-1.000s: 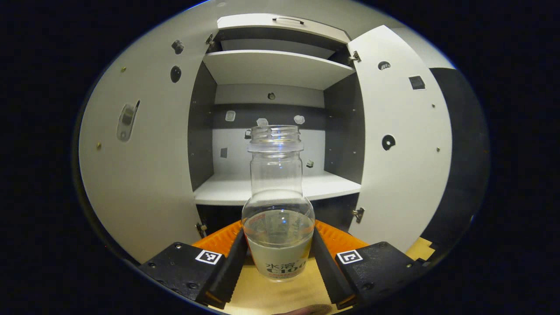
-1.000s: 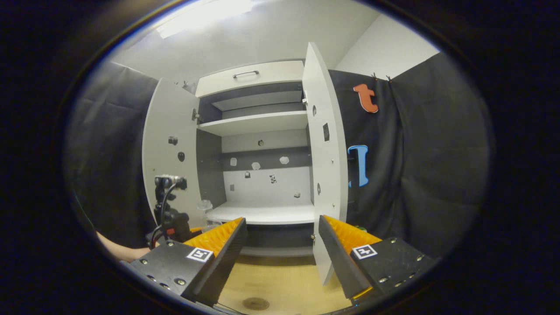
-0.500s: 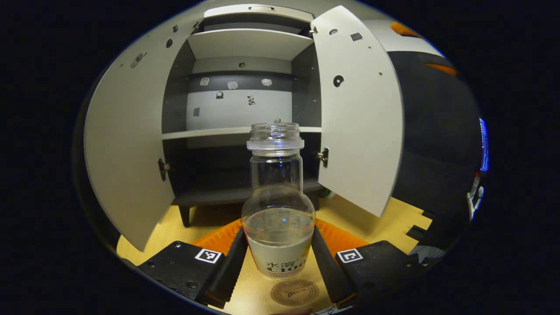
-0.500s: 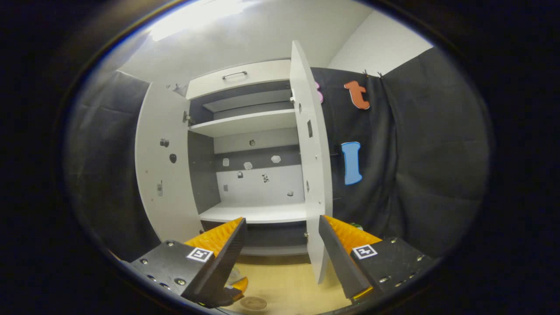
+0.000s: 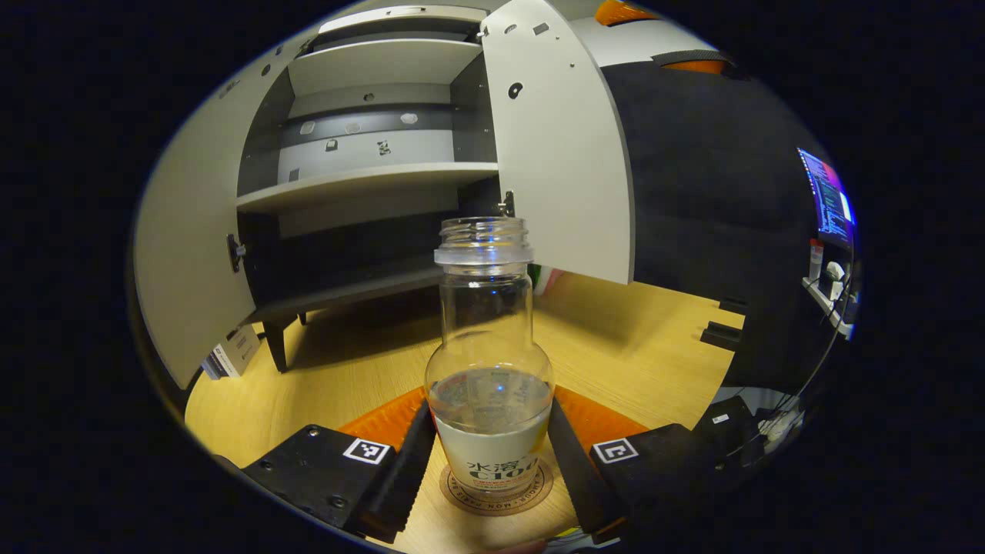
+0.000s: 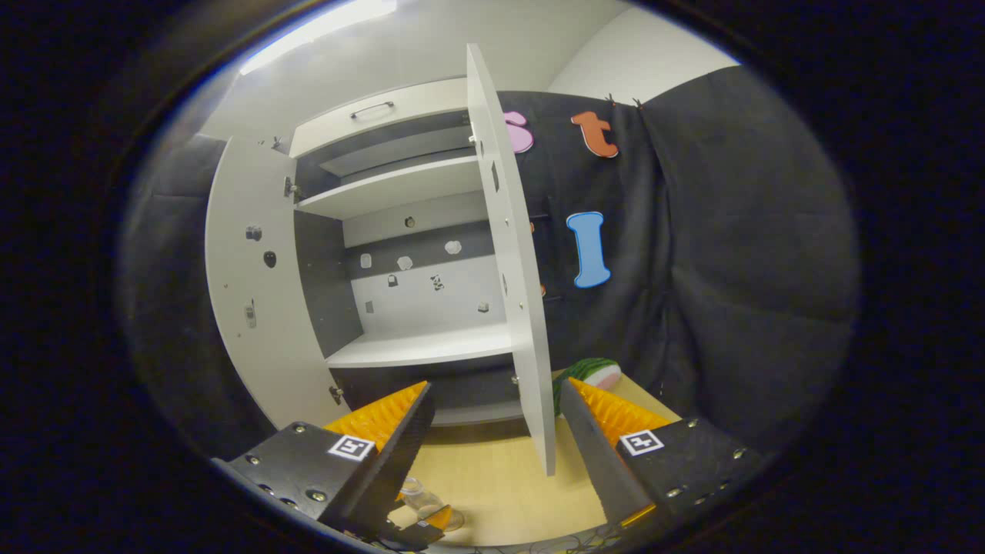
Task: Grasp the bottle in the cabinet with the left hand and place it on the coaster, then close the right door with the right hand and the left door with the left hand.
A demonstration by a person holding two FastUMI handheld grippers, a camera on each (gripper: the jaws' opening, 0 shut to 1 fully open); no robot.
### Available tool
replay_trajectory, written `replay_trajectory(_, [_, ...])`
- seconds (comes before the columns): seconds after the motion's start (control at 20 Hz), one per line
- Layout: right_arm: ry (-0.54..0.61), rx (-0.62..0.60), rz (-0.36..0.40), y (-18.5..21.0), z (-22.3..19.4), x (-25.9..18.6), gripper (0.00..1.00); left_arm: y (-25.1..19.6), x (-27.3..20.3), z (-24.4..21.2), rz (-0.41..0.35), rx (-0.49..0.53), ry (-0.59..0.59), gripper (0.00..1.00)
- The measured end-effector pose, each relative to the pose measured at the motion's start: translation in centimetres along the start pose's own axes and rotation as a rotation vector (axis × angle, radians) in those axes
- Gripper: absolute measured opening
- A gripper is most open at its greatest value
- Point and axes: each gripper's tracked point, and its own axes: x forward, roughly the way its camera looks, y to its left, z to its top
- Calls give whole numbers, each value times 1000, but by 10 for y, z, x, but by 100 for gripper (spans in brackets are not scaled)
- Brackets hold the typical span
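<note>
In the left gripper view, the left gripper (image 5: 490, 446) was clamped on the bottle (image 5: 486, 362), both black fingers pressing the sides of its white label band. The bottle stood upright, clear glass, uncapped, with a threaded neck. Its label carried dark printed characters ending in what looked like "C100"; the rest was too small to make out. Its base sat over the round brown coaster (image 5: 496, 492), whose rim carried a ring of lettering too distorted to read. Whether the base touched the coaster could not be told. The coaster lay on the wooden table (image 5: 639, 362). Behind, the cabinet (image 5: 362, 177) stood with both doors open.

In the right gripper view, the right gripper (image 6: 496, 431) was open with nothing between its orange-backed fingers, facing the edge of the right door (image 6: 512, 261). The left door (image 6: 246, 285) hung wide open
</note>
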Motion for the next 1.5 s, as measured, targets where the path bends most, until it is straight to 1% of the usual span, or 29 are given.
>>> replay_trajectory(0.05, [5,16,2,0,-1,1,100,0,-1,-4,-8,-8,15,81])
replay_trajectory(0.15, [1,40,10,2,1,2,100,7,-2,-8,11,11,29,83])
replay_trajectory(0.2, [-6,43,17,2,3,1,100,7,-2,-11,8,26,52,83])
replay_trajectory(0.3, [-7,38,19,0,6,2,100,6,-4,-12,-9,36,65,84])
replay_trajectory(0.35, [-8,29,12,-4,8,4,100,5,-7,-10,-15,39,66,86])
replay_trajectory(0.45, [-8,18,-3,-13,10,3,100,6,-14,-1,-19,35,66,86])
replay_trajectory(0.6, [-1,31,-20,-24,8,-1,100,5,-26,23,-31,29,67,86])
replay_trajectory(0.8, [-6,54,-41,-42,4,-14,100,1,-43,80,-92,11,13,86])
replay_trajectory(0.85, [-2,60,-47,-49,3,-18,100,6,-49,93,-79,23,4,85])
replay_trajectory(0.9, [1,72,-55,-55,3,-21,100,15,-54,107,-41,38,-5,87])
replay_trajectory(0.95, [-1,83,-57,-60,7,-22,100,23,-60,121,-20,45,-20,93])
replay_trajectory(1.0, [6,91,-49,-65,9,-23,100,26,-62,138,-5,53,-44,96])
replay_trajectory(1.05, [-5,91,-47,-71,15,-24,100,30,-67,156,4,56,-66,96])
replay_trajectory(1.1, [-17,83,-52,-81,24,-20,96,35,-72,170,15,56,-74,96])
replay_trajectory(1.15, [-30,67,-62,-92,32,-17,100,40,-76,186,24,50,-80,98])
replay_trajectory(1.2, [-44,50,-75,-105,40,-12,100,44,-83,202,30,36,-91,98])
replay_trajectory(1.3, [-56,35,-95,-125,57,-1,100,59,-96,245,54,7,-157,99])
replay_trajectory(1.35, [-63,34,-110,-134,65,6,100,72,-103,261,87,-1,-179,98])
replay_trajectory(1.4, [-67,35,-120,-142,72,14,100,87,-109,273,139,-4,-187,98])
replay_trajectory(1.45, [-72,34,-124,-149,78,21,100,103,-114,283,185,12,-185,98])
replay_trajectory(1.5, [-69,27,-119,-155,82,28,100,112,-119,289,207,30,-172,98])
